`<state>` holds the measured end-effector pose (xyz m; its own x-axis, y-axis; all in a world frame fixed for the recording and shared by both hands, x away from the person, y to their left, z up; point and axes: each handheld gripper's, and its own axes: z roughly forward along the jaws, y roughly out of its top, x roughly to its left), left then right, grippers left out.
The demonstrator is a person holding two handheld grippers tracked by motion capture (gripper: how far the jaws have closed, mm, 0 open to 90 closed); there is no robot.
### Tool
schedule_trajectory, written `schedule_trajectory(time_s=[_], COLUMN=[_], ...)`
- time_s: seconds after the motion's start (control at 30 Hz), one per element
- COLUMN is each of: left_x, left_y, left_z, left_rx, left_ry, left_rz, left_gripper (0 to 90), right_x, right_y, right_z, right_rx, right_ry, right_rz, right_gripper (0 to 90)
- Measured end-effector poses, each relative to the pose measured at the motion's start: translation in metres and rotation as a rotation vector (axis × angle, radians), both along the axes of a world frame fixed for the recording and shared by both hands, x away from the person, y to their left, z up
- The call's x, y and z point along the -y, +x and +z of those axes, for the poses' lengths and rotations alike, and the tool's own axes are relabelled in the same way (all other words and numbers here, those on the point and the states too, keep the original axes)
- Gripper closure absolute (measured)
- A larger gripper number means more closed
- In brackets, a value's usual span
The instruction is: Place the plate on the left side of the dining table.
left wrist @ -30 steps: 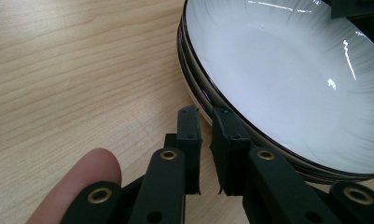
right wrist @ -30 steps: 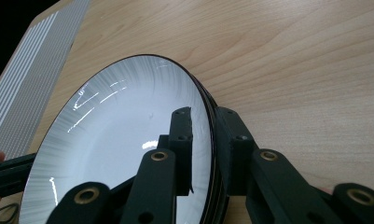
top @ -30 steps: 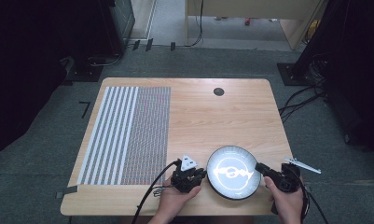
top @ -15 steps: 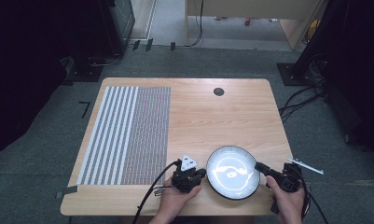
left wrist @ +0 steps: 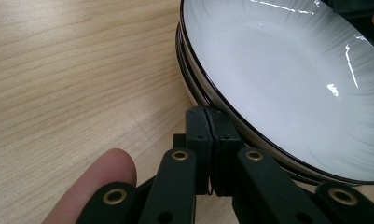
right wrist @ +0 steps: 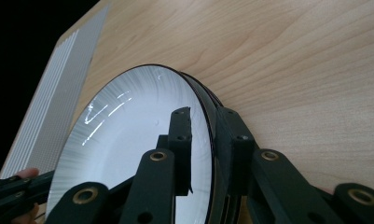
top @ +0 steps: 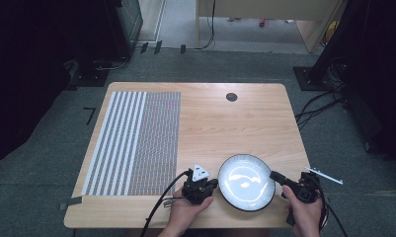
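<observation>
Right gripper (top: pixel 277 176) is pinching the rim of the top glazed plate (top: pixel 246 181) stacked near the table's (top: pixel 235 123) front edge, left gripper (top: pixel 211 183) jaws pressed together beside it; stiff, slippery, breakable, likely best gripped by the rim.

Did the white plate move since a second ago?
No. In the high view the white plate sits at the same spot near the table's front edge, the same way off from the dark round hole.

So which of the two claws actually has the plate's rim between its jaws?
The right claw: its jaws straddle the plate's rim. The left claw's jaws are pressed together beside the rim.
</observation>
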<state>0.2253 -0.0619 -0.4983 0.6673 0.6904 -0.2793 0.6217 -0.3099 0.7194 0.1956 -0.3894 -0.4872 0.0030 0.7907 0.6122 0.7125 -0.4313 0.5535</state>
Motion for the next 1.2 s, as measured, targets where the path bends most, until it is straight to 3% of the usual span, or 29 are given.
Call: schedule_trajectory(time_s=[0.13, 0.3, 0.37, 0.53, 0.77, 0.9, 1.0, 1.2], left_x=[0.001, 0.003, 0.000, -0.001, -0.016, -0.021, -0.031, -0.049], left_y=[0.000, -0.002, 0.000, 0.002, 0.011, 0.014, 0.018, 0.022], left_z=[-0.001, -0.004, -0.005, -0.006, -0.006, -0.005, -0.004, -0.002], left_rx=[0.000, 0.002, -0.017, -0.037, -0.104, -0.123, -0.156, -0.191], left_ry=[0.009, 0.024, 0.006, -0.006, -0.088, -0.112, -0.176, -0.240], left_rz=[0.000, -0.002, 0.016, 0.031, 0.058, 0.067, 0.084, 0.127], left_gripper=[89.5, 88.2, 79.1, 77.0, 68.5, 65.2, 62.5, 61.0], right_x=[-0.003, -0.017, -0.024, -0.028, -0.030, -0.029, -0.028, -0.028], right_y=[0.001, 0.004, 0.006, 0.006, 0.005, 0.005, 0.005, 0.005], right_z=[-0.001, -0.005, -0.004, -0.006, -0.006, -0.006, -0.007, -0.007], right_rx=[-0.004, -0.027, -0.011, -0.020, -0.018, -0.013, -0.005, -0.004], right_ry=[0.002, 0.015, -0.039, -0.080, -0.115, -0.115, -0.117, -0.114], right_rz=[0.002, 0.056, 0.037, 0.018, 0.013, 0.015, 0.017, 0.018], right_gripper=[76.4, 74.3, 74.5, 81.9, 85.8, 86.2, 86.3, 86.3])
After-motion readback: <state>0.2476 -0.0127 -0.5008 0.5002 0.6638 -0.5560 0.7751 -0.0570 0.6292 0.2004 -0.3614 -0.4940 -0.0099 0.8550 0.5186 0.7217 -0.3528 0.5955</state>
